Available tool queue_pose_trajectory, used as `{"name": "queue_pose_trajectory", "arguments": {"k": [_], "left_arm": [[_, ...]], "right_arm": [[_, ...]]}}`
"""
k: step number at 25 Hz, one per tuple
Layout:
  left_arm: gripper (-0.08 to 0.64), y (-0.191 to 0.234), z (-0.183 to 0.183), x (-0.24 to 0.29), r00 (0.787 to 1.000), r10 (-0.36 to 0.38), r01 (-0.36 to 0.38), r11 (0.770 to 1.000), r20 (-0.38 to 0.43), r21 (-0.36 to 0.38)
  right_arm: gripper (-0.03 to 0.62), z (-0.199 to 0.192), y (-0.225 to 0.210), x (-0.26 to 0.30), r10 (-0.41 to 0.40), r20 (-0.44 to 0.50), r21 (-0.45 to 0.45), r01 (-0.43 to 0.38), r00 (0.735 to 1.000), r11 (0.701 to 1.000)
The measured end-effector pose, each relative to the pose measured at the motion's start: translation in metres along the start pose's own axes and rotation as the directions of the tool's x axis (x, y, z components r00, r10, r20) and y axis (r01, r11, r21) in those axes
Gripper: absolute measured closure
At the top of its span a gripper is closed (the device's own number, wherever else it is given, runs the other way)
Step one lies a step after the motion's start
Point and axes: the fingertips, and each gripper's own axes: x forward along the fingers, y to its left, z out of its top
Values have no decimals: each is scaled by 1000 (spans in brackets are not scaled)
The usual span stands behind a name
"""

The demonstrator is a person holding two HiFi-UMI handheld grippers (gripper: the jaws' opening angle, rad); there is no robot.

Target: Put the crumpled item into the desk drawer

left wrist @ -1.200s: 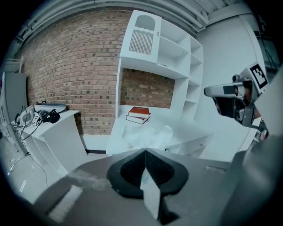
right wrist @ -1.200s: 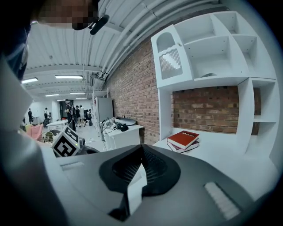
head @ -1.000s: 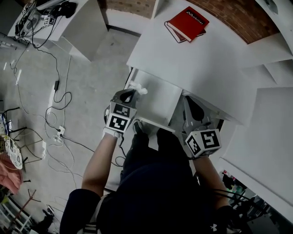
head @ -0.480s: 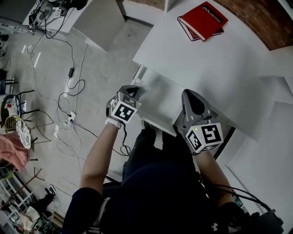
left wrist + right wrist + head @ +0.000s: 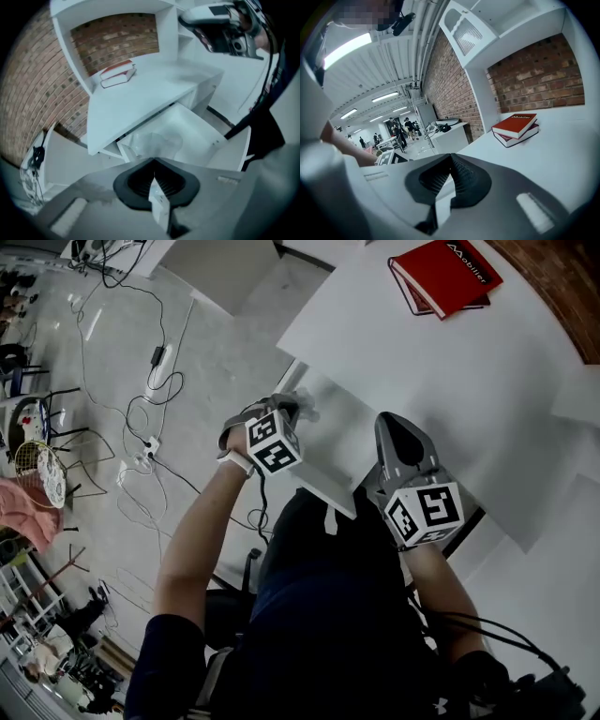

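Left gripper view, centre: left gripper (image 5: pixel 153 162) pinched the crumpled item (image 5: pixel 152 143) over the drawer (image 5: pixel 197 133); right gripper (image 5: pixel 451 158) was closed, empty. Item judged light, soft; any fold sufficed.

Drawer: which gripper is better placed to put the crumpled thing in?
Left. The left gripper has the crumpled item at its tips, over the open drawer. The right gripper is empty, off beside it.

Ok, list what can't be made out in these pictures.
- The crumpled item: what it is made of, blurred in left gripper view and head view.
- The drawer, near part: hidden behind the left hand-held gripper in its own view.
- The lower book: cover hidden under the red book, right gripper view.
- Distant people: too small, right gripper view.
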Motion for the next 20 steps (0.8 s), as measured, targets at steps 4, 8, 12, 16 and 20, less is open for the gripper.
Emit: {"name": "queue_pose_trajectory", "arguments": {"k": [4, 8, 12, 16, 20], "left_arm": [[557, -15, -17, 29, 990, -64, 88, 975, -122, 205], [557, -31, -20, 54, 973, -138, 194, 925, -187, 325], [557, -47, -36, 75, 943, -192, 300, 848, -273, 437], [555, -58, -50, 92, 914, -209, 377, 756, -347, 535], [555, -73, -53, 116, 900, -223, 410, 727, -375, 551]], "right_arm": [[589, -5, -5, -2, -32, -7, 24, 32, 999, 999], [589, -9, -18, -8, -80, -12, 47, 80, 997, 996], [589, -12, -30, -15, -135, -12, 70, 136, 991, 988], [589, -16, -38, -24, -183, -14, 101, 183, 983, 978], [589, -33, -53, -34, -223, -21, 128, 224, 975, 966]]}}
